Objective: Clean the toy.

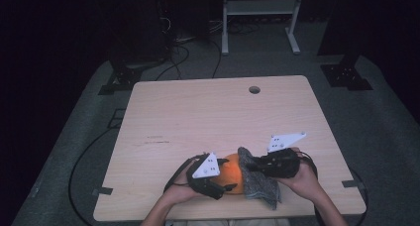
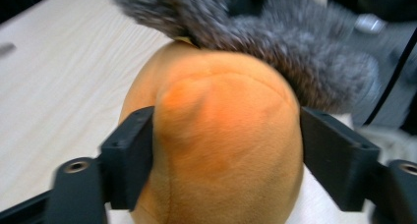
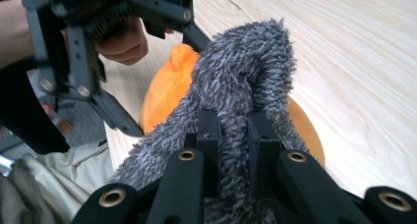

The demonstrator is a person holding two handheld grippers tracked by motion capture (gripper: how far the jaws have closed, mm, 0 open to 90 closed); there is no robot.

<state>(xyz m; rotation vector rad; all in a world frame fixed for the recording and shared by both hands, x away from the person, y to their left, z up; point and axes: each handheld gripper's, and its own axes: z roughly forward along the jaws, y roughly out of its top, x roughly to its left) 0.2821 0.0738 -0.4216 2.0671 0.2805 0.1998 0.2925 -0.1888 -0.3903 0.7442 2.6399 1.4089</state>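
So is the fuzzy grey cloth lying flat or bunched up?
Bunched up. The right gripper is shut on the grey cloth, so it stands in a folded hump draped over the orange plush toy.

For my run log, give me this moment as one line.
left gripper: around orange plush, left pad touching | right gripper: shut on grey fuzzy cloth | cloth draped over plush | table

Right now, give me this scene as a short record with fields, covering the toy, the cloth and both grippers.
surface: wooden table
toy: orange plush, near the table's front edge
cloth: grey fuzzy cloth, draped over the plush
left gripper: jaws on either side of the plush, pads at its sides
right gripper: shut on the cloth, lifting a fold
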